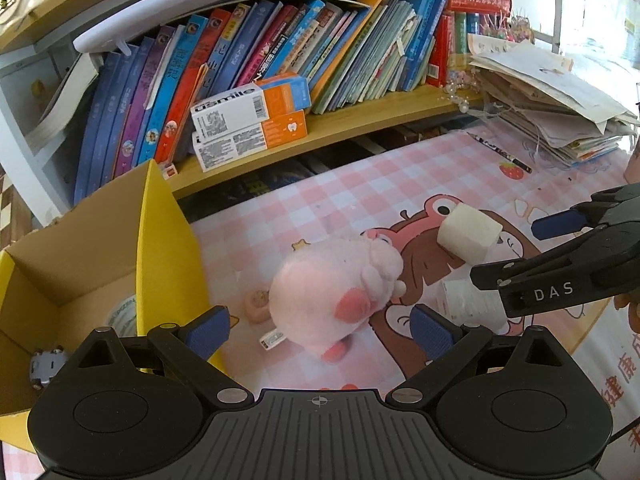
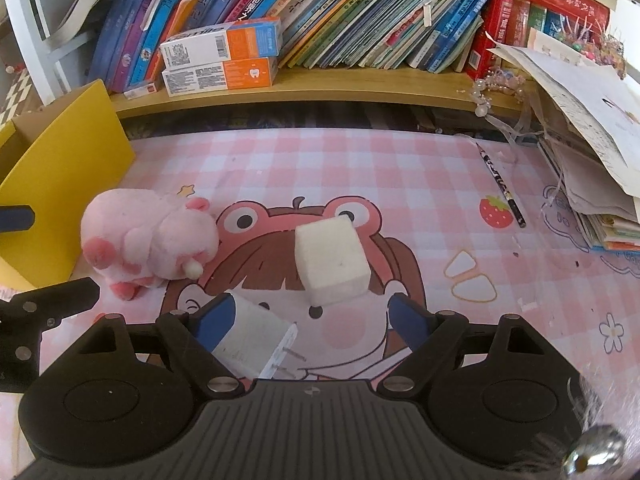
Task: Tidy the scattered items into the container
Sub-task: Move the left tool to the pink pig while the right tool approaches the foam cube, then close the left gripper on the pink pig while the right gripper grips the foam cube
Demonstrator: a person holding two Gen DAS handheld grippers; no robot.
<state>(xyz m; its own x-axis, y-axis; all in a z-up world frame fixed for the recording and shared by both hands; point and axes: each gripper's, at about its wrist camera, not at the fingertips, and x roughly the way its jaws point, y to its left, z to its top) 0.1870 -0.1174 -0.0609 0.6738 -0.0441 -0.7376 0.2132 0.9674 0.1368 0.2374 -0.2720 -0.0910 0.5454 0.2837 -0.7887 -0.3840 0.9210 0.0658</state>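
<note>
Left wrist view: pink checked mat (image 1: 320, 200) under a bookshelf (image 1: 340, 124); fuzzy plush pig (image 1: 332, 292), foam cube (image 1: 468, 236); both grippers (image 1: 320, 332) (image 2: 312, 320) gape wide, gripping nothing

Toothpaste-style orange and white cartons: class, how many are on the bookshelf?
2, stacked in front of the books: the upper carton lies on the lower carton. Others could be hidden behind them.
</note>
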